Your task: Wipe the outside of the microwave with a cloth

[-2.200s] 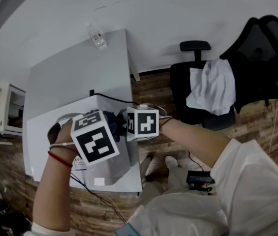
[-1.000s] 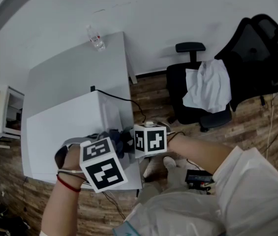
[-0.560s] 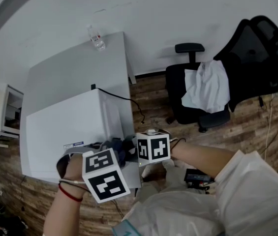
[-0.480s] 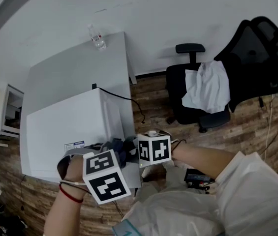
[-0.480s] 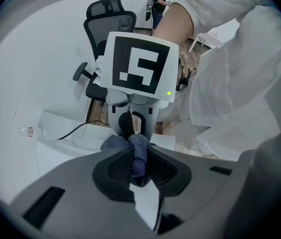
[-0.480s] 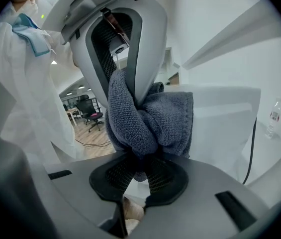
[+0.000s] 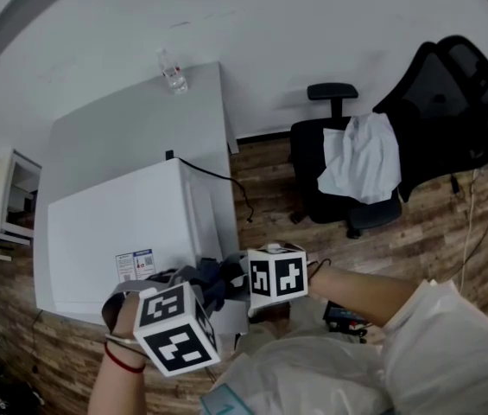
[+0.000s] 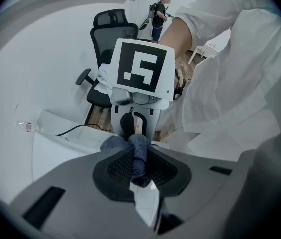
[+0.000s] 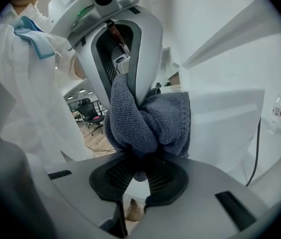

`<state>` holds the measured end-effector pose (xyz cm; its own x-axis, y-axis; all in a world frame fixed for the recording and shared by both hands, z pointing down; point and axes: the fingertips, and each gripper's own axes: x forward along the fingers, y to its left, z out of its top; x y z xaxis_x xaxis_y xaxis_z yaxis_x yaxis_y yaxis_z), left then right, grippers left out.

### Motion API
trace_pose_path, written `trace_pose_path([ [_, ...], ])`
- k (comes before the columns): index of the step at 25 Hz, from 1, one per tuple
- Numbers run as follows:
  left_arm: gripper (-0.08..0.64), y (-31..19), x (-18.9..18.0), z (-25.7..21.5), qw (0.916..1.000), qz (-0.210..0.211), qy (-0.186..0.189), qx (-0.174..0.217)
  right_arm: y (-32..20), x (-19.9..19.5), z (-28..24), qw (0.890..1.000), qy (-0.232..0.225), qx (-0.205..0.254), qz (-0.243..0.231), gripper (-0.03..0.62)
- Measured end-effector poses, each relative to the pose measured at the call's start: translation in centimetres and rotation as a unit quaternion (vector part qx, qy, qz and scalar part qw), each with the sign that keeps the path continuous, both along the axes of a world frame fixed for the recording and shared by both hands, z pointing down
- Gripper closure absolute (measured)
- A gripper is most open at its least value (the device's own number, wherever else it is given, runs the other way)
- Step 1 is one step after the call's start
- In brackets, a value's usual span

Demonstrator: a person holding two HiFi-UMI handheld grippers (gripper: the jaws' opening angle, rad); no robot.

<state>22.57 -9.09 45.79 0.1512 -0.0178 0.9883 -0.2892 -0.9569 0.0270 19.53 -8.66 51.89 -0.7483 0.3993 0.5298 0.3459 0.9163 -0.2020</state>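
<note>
Both my tools have dragged the dark blue-grey terry cloth toward me across the top of the white box-shaped microwave, from near its middle to the near right corner. The small printed label that my left hand hid a moment ago now shows. My left tool points down and pinches one fold of the cloth. My right tool is clamped on the bunched other end. I judge this stroke across the top is nearly finished, with the side walls and door still to wipe. The microwave stands on the pale grey surface.
</note>
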Motion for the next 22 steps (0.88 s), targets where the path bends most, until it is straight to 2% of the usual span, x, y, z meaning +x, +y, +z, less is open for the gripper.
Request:
trace_pose_path([
  [3, 0.506, 1.0, -0.2, -0.6, 0.9998, -0.005, 0.021, -0.002, 0.9, 0.4, -0.6, 1.000, 0.007, -0.009, -0.010, 0.529],
  [7, 0.506, 2.8, -1.2, -2.0, 0.9990, -0.007, 0.043, -0.013, 2.3, 1.4, -2.2, 0.999, 0.023, -0.016, -0.047, 0.529],
  [10, 0.506, 3.6, -3.2, -3.4, 0.9982, -0.027, 0.054, 0.000, 2.0, 1.9, -4.3, 0.996, 0.038, 0.021, -0.075, 0.529],
  [14, 0.506, 3.1, -6.2, -4.8, 0.9923, -0.082, 0.082, 0.044, -0.8, 0.5, -8.6, 0.990, 0.039, 0.102, -0.084, 0.529],
  [19, 0.506, -0.1, -10.2, -7.0, 0.9731, -0.147, 0.108, 0.141, -4.7, -3.1, -12.4, 0.974, 0.052, 0.208, -0.078, 0.529],
  [22, 0.505, -1.8, -12.4, -7.7, 0.9614, -0.169, 0.118, 0.182, -6.1, -5.0, -13.5, 0.969, 0.063, 0.226, -0.077, 0.529],
])
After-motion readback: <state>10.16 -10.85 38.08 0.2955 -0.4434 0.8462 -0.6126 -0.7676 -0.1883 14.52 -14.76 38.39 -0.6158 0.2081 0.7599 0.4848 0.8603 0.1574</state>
